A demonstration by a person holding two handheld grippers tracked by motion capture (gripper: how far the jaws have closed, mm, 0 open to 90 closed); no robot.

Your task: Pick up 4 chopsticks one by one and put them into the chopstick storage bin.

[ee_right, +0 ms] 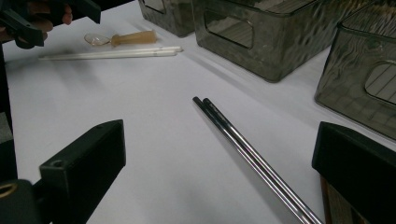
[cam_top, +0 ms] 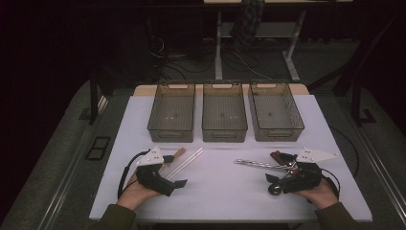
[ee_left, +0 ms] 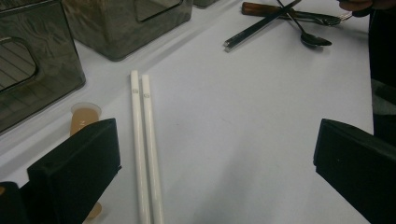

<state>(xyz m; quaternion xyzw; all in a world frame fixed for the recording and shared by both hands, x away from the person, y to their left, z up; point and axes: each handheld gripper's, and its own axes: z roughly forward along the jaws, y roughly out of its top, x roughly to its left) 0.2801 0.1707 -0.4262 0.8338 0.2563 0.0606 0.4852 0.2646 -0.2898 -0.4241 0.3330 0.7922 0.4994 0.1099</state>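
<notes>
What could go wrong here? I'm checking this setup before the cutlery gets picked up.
The white chopsticks lie side by side and touching, so the open left claw may lift only one or roll them apart. The metal chopsticks are thin and shiny and could slip from the open right claw. They also cross the fork and spoon, which a pull might drag along.

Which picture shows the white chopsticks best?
The left gripper view: the white chopsticks lie close and sharp, side by side. The high view shows them small; the right gripper view shows them far off.
</notes>
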